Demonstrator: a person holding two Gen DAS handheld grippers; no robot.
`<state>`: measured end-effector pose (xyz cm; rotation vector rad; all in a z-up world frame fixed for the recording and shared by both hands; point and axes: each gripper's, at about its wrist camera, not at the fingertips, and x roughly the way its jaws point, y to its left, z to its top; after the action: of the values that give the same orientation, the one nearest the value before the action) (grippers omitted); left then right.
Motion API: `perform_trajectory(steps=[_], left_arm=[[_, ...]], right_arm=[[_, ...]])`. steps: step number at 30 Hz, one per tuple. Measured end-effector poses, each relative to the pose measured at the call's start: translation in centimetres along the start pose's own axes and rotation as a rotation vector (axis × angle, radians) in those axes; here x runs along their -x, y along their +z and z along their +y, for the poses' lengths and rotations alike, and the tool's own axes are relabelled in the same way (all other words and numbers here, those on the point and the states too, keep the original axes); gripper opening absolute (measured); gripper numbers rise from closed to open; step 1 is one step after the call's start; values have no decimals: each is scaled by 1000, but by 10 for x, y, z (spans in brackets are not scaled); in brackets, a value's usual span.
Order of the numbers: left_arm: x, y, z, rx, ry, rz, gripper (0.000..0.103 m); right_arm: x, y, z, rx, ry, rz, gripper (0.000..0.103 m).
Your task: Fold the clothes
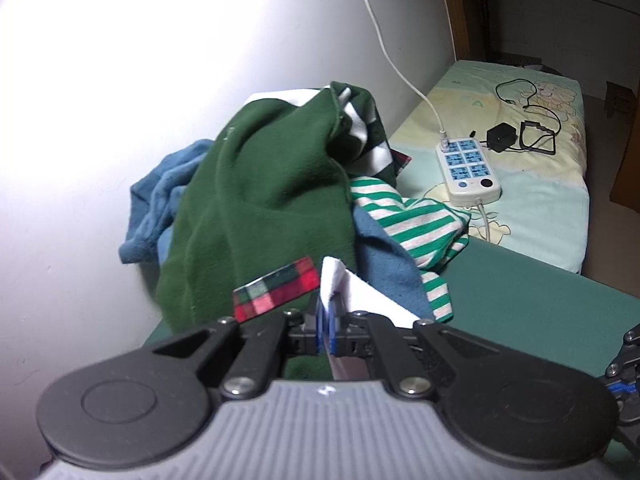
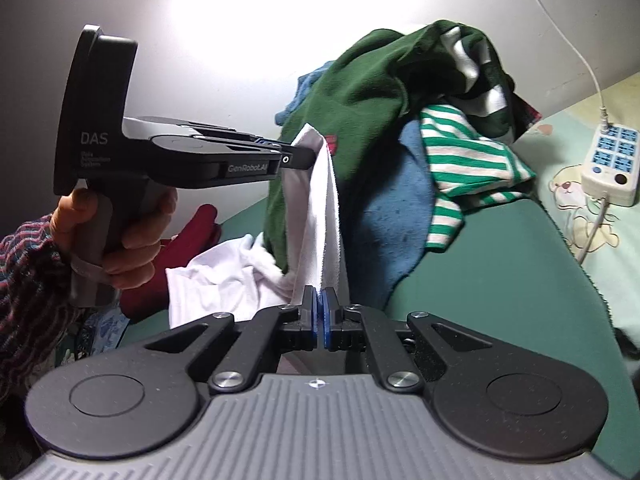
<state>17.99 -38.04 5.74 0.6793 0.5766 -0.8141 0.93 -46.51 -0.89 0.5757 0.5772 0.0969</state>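
A white garment (image 2: 324, 216) hangs stretched between my two grippers. My left gripper (image 1: 329, 320) is shut on its upper corner (image 1: 340, 280); it also shows in the right wrist view (image 2: 298, 158), held up at the left. My right gripper (image 2: 320, 312) is shut on the lower edge of the same white cloth. The rest of the white garment (image 2: 216, 276) lies crumpled on the green surface. Behind it is a pile of clothes: a dark green fleece (image 1: 272, 184), a blue garment (image 1: 160, 200) and a green-and-white striped shirt (image 1: 408, 216).
A green cover (image 1: 520, 312) lies over the bed. A white power strip (image 1: 468, 168) with its cable and a black charger (image 1: 500, 136) lie on the patterned sheet to the right. A white wall (image 1: 120, 80) is behind the pile. A red garment (image 2: 192, 236) lies at the left.
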Motion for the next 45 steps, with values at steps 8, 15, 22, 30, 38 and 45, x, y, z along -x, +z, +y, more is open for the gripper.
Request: perform_trajectory(steps=[8,15,22,30,38,45], left_arm=[[62,-35,25,4,5,-117,1],[99,-84,53,-18,35,-130,4],[112,-135,95,102,67,-112,9],[110,-205,113,270,26,-49,8],[101,-267,117,477,-66,7,27],[99,-292,89,569,-143,28,43]], right_arm=[[-17,-9,74,52,80,4,3],[-30,-42,120,81,74,30,3],[-52,-80,154,98,78,80,3],[-61,-117,177,165,76,169,7],[-45,-117,169,217,-27,118,31],[-78,-62,166,373,-88,86,35]])
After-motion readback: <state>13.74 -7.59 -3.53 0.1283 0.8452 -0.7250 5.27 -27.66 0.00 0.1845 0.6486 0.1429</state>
